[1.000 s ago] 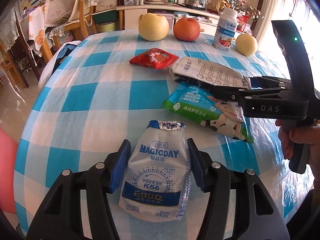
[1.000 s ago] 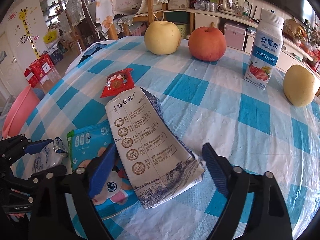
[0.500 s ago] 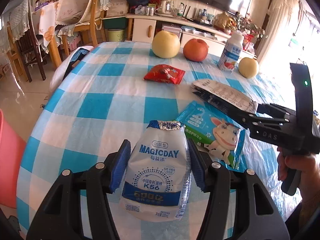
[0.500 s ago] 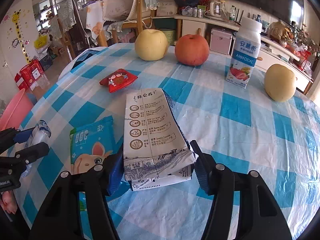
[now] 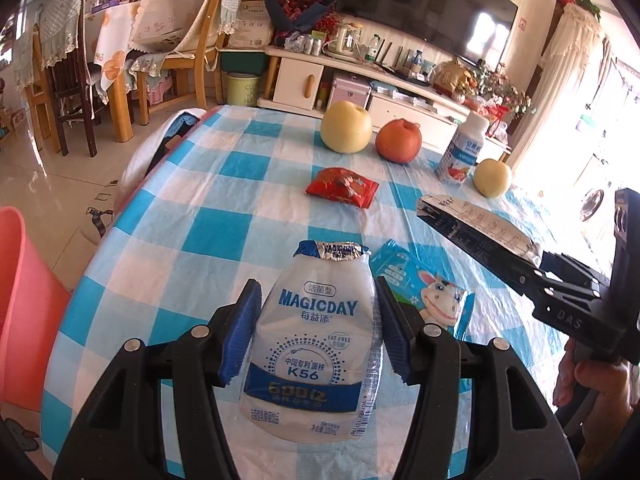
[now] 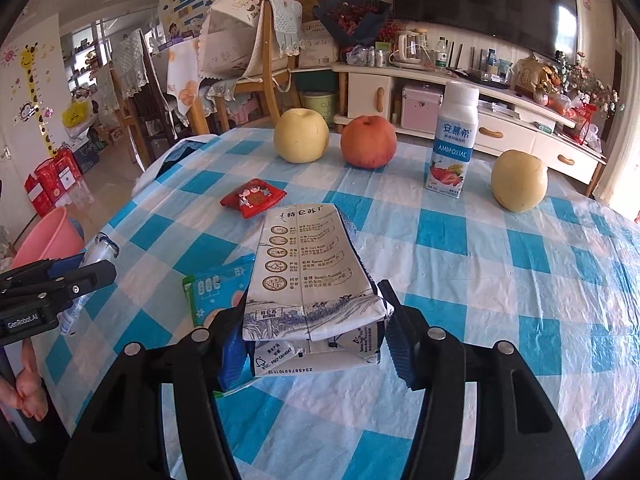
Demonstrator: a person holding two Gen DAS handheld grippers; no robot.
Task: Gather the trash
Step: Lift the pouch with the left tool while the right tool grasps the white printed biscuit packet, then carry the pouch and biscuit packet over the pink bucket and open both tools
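A squashed white Magicday bottle (image 5: 316, 344) is clamped between the blue pads of my left gripper (image 5: 316, 292) and hangs above the checked table (image 5: 208, 236). My right gripper (image 6: 312, 308) is shut on a flattened milk carton (image 6: 304, 256), also held clear of the cloth. In the left wrist view the carton (image 5: 476, 224) sticks out leftwards from the right gripper (image 5: 520, 276). A red snack packet (image 5: 342, 188) and a green wipes packet (image 5: 420, 292) with a cartoon cow lie on the table. The right wrist view shows the left gripper (image 6: 100, 264) at the left edge.
Two yellow pears (image 6: 302, 136) (image 6: 518, 186), a red apple (image 6: 368, 142) and an upright yoghurt drink bottle (image 6: 452, 148) stand along the table's far side. A pink bucket (image 5: 20, 300) sits on the floor to the left. Chairs and a cabinet stand beyond.
Both grippers rose with their loads. The right jaws narrowed onto the carton and lifted it off the wipes packet. The bottle stayed gripped in the left.
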